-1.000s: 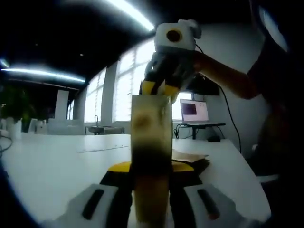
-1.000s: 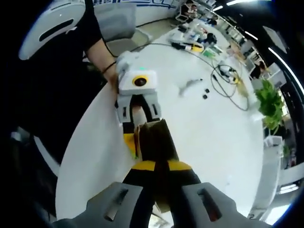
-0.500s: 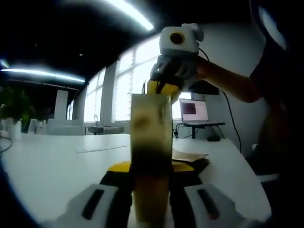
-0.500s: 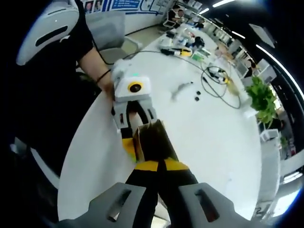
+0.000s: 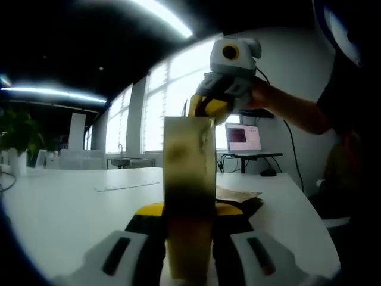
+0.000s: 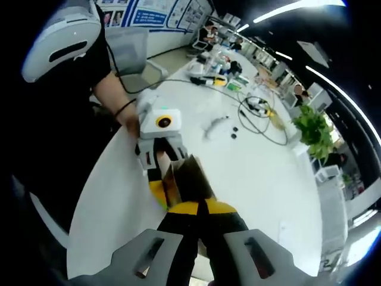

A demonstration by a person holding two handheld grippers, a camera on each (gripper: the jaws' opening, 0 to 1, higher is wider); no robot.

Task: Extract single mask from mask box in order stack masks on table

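Observation:
A tan cardboard mask box (image 5: 189,161) stands upright between my left gripper's (image 5: 189,210) jaws, which are shut on its sides above the white table (image 5: 59,202). My right gripper (image 5: 209,107) hovers just over the box's top edge, held by a person's hand. In the right gripper view I look down on the box (image 6: 186,174) and its dark open top. My right gripper (image 6: 199,207) has its yellow tips pressed together there. I cannot make out a mask between them. The left gripper (image 6: 162,182) clamps the box from the far side.
A flat brown sheet (image 5: 238,195) lies on the table behind the box. A laptop (image 5: 243,138) stands on a stand to the right. Cables and small parts (image 6: 256,110) and a green plant (image 6: 312,128) sit at the far side of the round table (image 6: 256,173).
My right gripper has lifted up and a little to the right, off the box's top. The box looks smaller in the right gripper view. The left gripper and box have stayed put.

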